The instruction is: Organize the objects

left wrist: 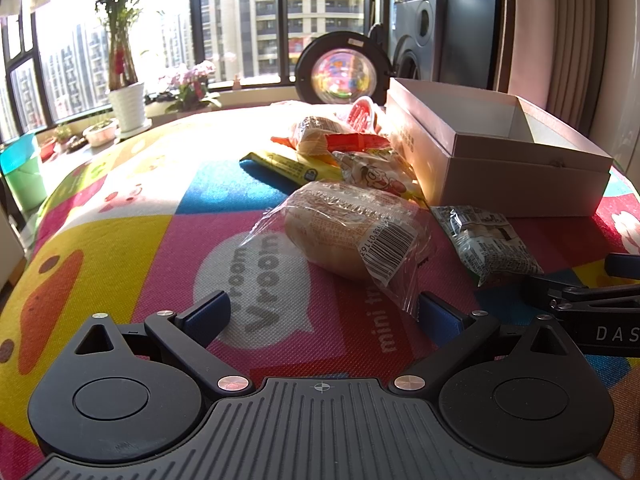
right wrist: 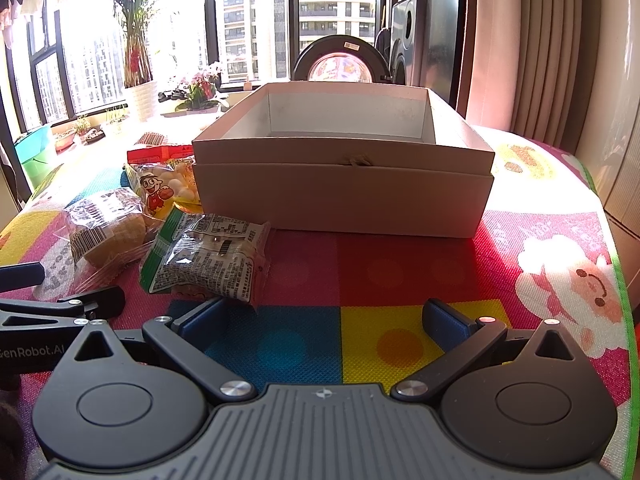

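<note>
I have both grippers low over the counter (right wrist: 400,264), which is covered by a bright cartoon-print mat. My left gripper (left wrist: 320,316) has its fingers spread wide with nothing between them; the crinkled end of a clear-wrapped bun (left wrist: 344,232) lies just ahead of the right-hand fingertip. My right gripper (right wrist: 324,316) is likewise spread and holds nothing, its left fingertip just short of a green-edged snack packet (right wrist: 208,256). That packet sits just beside the bun and close in front of the open cardboard box (right wrist: 344,184), whose inside looks bare as far as I can see. Behind the bun, against the box's side, are a cartoon-boy snack bag (left wrist: 376,172), a yellow packet (left wrist: 288,164), another wrapped bun (left wrist: 316,132) and a red-lidded cup (left wrist: 362,114).
</note>
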A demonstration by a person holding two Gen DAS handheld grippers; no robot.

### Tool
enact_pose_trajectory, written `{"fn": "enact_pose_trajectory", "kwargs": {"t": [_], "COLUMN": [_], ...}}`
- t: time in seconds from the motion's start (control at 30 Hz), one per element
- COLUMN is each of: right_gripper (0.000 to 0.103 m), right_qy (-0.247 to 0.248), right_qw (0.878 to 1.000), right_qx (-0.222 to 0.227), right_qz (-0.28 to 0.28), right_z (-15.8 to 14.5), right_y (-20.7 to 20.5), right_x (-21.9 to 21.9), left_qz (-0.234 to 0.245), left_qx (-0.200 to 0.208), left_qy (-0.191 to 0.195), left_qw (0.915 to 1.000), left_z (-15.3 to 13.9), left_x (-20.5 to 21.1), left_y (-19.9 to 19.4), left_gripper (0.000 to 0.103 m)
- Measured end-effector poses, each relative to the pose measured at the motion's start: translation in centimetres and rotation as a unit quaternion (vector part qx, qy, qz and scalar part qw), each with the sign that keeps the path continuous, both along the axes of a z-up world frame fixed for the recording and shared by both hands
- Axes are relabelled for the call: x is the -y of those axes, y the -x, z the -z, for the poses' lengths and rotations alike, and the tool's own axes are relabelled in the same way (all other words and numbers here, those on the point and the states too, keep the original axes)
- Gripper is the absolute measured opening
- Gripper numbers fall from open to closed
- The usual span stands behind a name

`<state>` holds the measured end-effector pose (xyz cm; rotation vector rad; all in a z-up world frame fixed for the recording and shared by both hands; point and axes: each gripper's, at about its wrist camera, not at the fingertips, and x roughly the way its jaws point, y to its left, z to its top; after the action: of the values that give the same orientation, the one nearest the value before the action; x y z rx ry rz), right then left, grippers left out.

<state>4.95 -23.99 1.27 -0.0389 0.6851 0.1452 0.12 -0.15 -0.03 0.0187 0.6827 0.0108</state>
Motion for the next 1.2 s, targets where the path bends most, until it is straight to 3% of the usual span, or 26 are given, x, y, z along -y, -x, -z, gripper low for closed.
{"fn": "enact_pose_trajectory", "kwargs": {"t": [0.7,0.9,1.07,1.2], "right_gripper": [0.103,0.103,0.103,0.103], "right_qy": [0.002,0.009,0.014,0.012], "right_qw": [1.0,0.999,0.998,0.997], "right_qx": [-0.001,-0.036,-0.056,-0.053], "right_qz": [0.0,-0.03,-0.034,-0.055], "right_z": [0.0,-0.6,-0.9,-0.9], "right_y": [0.0,-0.7,-1.2,-1.3], "right_x": [-0.1,0.3,0.2,0.6], "left_qz": [-0.001,0.0,0.0,0.003], "left_qx": [0.0,0.0,0.002,0.005], "left_qy": [0.0,0.001,0.011,0.048], "left_qw": [1.0,1.0,0.9999,0.9988], "left_z": [0.0,-0.1,0.0,-0.4], "left_x": [0.0,-0.1,-0.4,-1.6], "left_y": [0.0,0.1,0.1,0.3], "left_gripper": [0.102,0.102,0.101,0.101]}}
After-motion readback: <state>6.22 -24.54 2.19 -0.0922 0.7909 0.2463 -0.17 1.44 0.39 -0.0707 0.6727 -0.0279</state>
